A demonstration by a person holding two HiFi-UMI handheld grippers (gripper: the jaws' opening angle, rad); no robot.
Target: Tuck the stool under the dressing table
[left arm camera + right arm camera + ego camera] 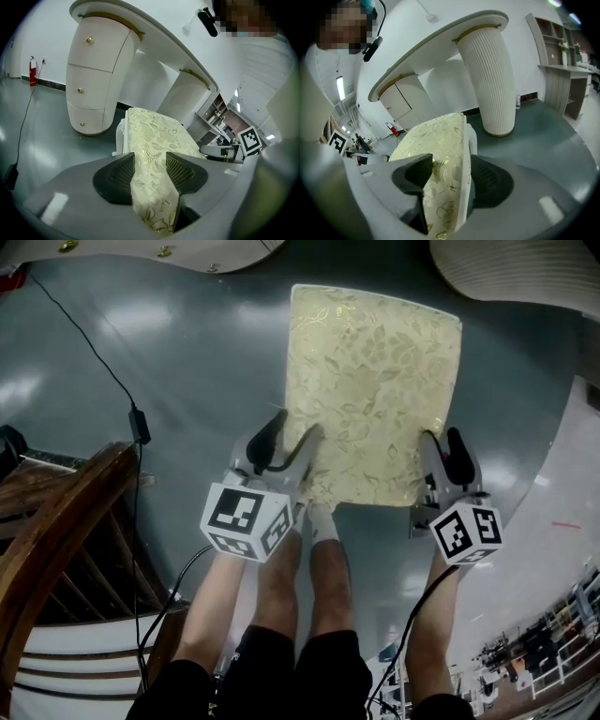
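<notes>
The stool (375, 390) has a pale gold, leaf-patterned cushion and a white frame; it stands on the grey floor just short of the white dressing table (141, 254). My left gripper (292, 435) is at the stool's near left corner and my right gripper (442, 442) at its near right corner. In the left gripper view the cushion edge (154, 136) lies between the open jaws of the left gripper (150, 164). In the right gripper view the cushion and white rim (436, 140) sit between the open jaws of the right gripper (450, 173), with a gap at the right pad.
The table's drawer pedestal (93, 75) and ribbed pedestal (494, 79) flank the gap beyond the stool. A brown wooden piece of furniture (56, 531) stands at the left, with a black cable (94, 352) across the floor. The person's legs (309, 596) are behind the stool. Shelving (562, 79) stands at the far right.
</notes>
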